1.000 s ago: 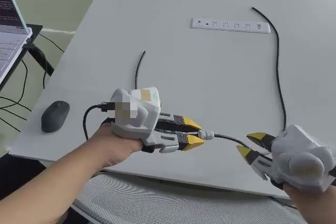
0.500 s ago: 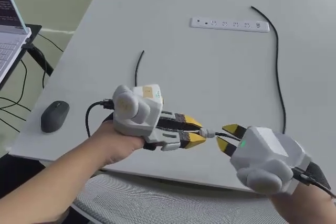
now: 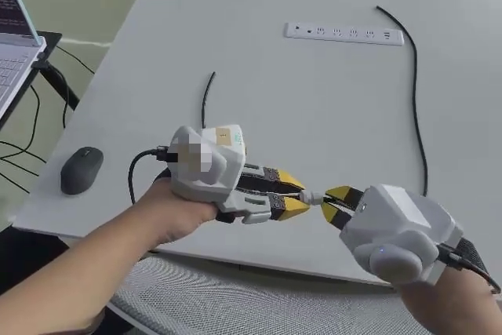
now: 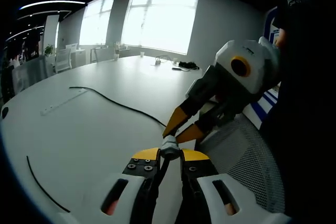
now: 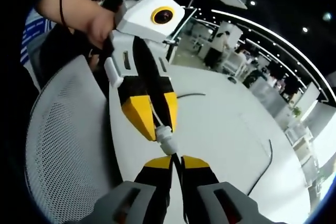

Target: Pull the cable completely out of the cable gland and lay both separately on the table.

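2 claws: left claw (image 3: 296,196), right claw (image 3: 339,203). 1 cable gland (image 3: 311,199). 2 black cables: long cable (image 3: 414,100), short cable (image 3: 205,100). 1 power strip (image 3: 343,34), 1 mouse (image 3: 81,170), 1 laptop (image 3: 16,45).

Bright, even daylight on the table (image 3: 314,100); blown-out windows (image 4: 157,17), fisheye warp in gripper views.

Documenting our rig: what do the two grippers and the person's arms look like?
Both have rounded white-grey housings and black jaws tipped yellow. The left gripper has a tan label on top and a black lead at its rear; the right gripper a small bluish light. Forearms bare.
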A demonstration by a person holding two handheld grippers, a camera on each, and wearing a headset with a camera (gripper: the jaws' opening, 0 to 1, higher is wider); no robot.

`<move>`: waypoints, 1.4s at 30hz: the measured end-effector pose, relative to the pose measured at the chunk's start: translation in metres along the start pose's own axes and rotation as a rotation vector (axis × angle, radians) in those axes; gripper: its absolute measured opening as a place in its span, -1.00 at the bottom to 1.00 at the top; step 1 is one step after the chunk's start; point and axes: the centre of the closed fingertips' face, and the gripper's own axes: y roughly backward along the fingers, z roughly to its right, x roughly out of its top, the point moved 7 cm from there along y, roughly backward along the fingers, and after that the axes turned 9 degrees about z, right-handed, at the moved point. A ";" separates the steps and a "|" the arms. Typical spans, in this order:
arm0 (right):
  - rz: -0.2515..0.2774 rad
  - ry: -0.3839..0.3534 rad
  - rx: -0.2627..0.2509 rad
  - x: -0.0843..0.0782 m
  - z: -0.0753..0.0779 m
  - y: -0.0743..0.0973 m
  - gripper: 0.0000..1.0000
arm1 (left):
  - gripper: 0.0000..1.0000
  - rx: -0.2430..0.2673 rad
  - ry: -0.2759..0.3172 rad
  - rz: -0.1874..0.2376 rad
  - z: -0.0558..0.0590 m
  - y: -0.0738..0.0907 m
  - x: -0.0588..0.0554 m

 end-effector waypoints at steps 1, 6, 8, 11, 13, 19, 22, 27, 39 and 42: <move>0.000 -0.008 0.002 0.000 0.000 0.000 -0.99 | -0.71 0.001 0.000 0.001 0.000 0.000 0.000; 0.013 -0.065 0.000 -0.003 0.002 0.001 -0.99 | -0.71 0.007 -0.004 0.005 0.000 -0.001 0.000; 0.016 -0.083 0.000 -0.004 0.002 0.001 -0.99 | -0.71 0.007 -0.001 0.003 0.000 -0.002 0.000; 0.017 -0.094 -0.002 -0.006 0.003 0.001 -1.00 | -0.71 0.008 -0.002 0.001 -0.001 -0.003 0.000; 0.018 -0.160 -0.014 -0.010 0.006 0.001 -0.99 | -0.71 0.011 0.001 0.002 -0.002 -0.003 0.001; 0.011 -0.253 -0.040 -0.021 0.016 0.004 -0.99 | -0.71 0.022 -0.001 0.011 -0.005 -0.004 0.003; 0.008 -0.285 -0.049 -0.026 0.019 0.005 -0.99 | -0.71 0.027 0.005 0.016 -0.006 -0.004 0.004; -0.007 -0.380 -0.092 -0.038 0.026 0.006 -0.99 | -0.71 0.035 0.001 0.026 -0.008 -0.004 0.006; -0.060 -0.569 -0.156 -0.068 0.033 0.007 -1.00 | -0.71 0.057 0.015 0.044 -0.009 0.000 0.008; -0.075 -0.617 -0.170 -0.075 0.034 0.007 -1.00 | -0.71 0.062 0.017 0.047 -0.009 0.000 0.008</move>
